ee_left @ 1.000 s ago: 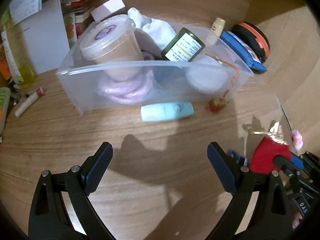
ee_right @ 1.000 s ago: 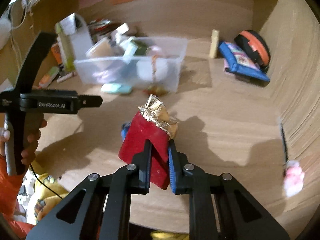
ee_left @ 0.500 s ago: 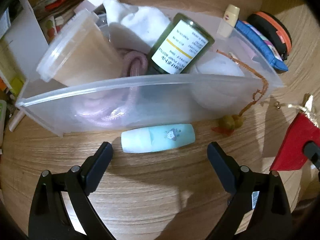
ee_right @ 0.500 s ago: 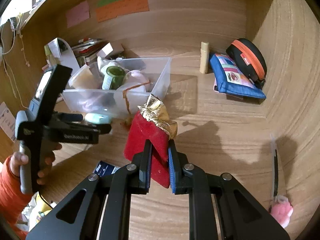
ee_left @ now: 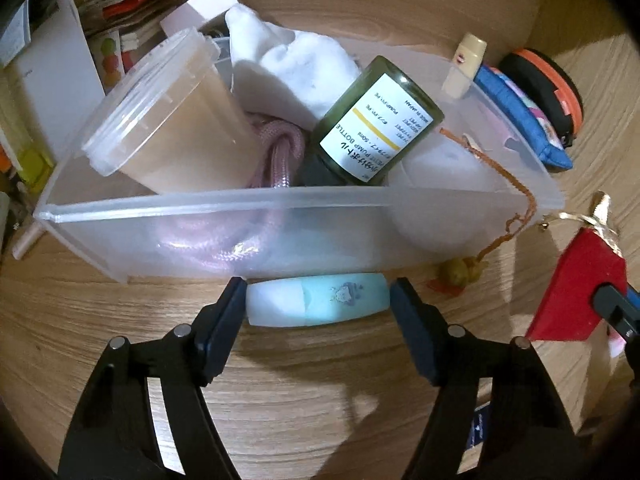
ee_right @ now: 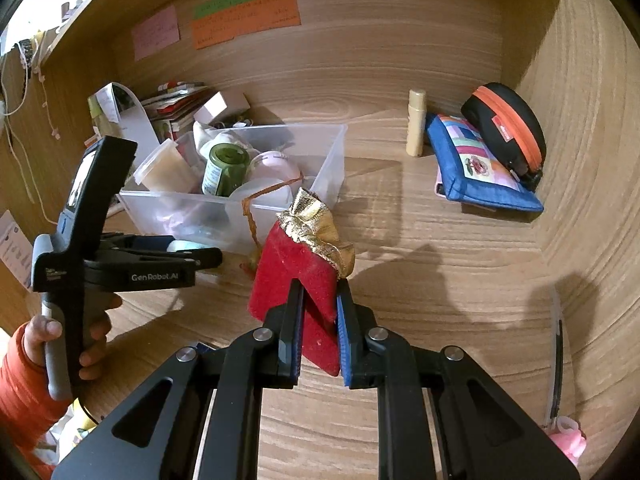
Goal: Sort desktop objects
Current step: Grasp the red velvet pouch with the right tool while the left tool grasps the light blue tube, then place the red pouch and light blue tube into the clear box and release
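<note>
Left claw (ee_left: 318, 308) low in the left wrist frame, jaws closing around a pale mint-green plastic tube (ee_left: 318, 305) lying on the wood-grain table (ee_left: 320, 380) just against the front wall of a clear plastic storage bin (ee_left: 240, 236); left pad touching or nearly touching the tube's end, right pad just off the other end. Right claw (ee_right: 318, 316) at lower centre of the right wrist frame, clamped on a red velvet pouch with a crumpled gold top (ee_right: 296, 276), held above the table right of the bin.
</note>
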The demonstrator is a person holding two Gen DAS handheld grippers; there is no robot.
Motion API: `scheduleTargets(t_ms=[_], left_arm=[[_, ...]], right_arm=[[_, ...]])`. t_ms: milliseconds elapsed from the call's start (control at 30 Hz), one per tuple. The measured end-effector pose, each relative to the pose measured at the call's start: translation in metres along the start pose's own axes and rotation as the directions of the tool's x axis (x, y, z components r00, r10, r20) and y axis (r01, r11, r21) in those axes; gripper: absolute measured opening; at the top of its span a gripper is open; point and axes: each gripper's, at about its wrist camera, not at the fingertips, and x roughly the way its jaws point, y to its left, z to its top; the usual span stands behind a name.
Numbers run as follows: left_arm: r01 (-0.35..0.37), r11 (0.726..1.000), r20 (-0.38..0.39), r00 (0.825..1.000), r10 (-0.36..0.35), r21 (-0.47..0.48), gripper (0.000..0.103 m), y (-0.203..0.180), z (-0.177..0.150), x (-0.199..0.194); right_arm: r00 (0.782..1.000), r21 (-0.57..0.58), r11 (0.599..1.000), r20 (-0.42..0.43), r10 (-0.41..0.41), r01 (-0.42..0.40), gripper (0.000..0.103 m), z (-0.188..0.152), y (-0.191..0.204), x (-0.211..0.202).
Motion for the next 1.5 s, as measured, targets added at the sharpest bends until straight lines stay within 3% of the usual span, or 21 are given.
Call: scheduleTargets(t_ms=[233,433,667,1067,1300,1500], left_arm=[[0.026,1.0,0.017,1.0,-0.026,0.009,0.073,0.007,-0.014,-0.014],[-0.068,0.995,0.117,0.991,0.059,0.069,0.073,0.002,-0.021,-0.04],[-0.109,0.99,0.252,0.964,0.083,0.094,0.073,-0.006,-0.015,-0.081],[-0.077,0.994,0.395,0.918,0.038,0.083,0.073,-0.007,-0.001,-0.136],[-0.028,0.998,0.424,0.906,0.005,0.048,0.073,0.006,0.019,-0.144],[-0.014,0.998,0.411,0.911,-0.009,0.054,0.073,0.009,0.04,-0.127]], right_arm=[[1.0,-0.006,1.0,0.025,0.009,-0.009,0.013,0.008,0.004,-0.007],[0.999,-0.014,1.0,0.05,0.019,-0.018,0.013,0.016,0.01,-0.014],[0.995,-0.029,0.998,0.085,0.052,-0.05,0.013,0.033,0.017,-0.02],[0.983,-0.03,0.993,0.142,0.115,-0.112,0.013,0.048,0.032,-0.024],[0.981,-0.02,0.995,0.166,0.097,-0.095,0.013,0.066,0.032,-0.017],[0.984,-0.008,0.999,0.169,0.05,-0.05,0.013,0.087,0.025,-0.006]])
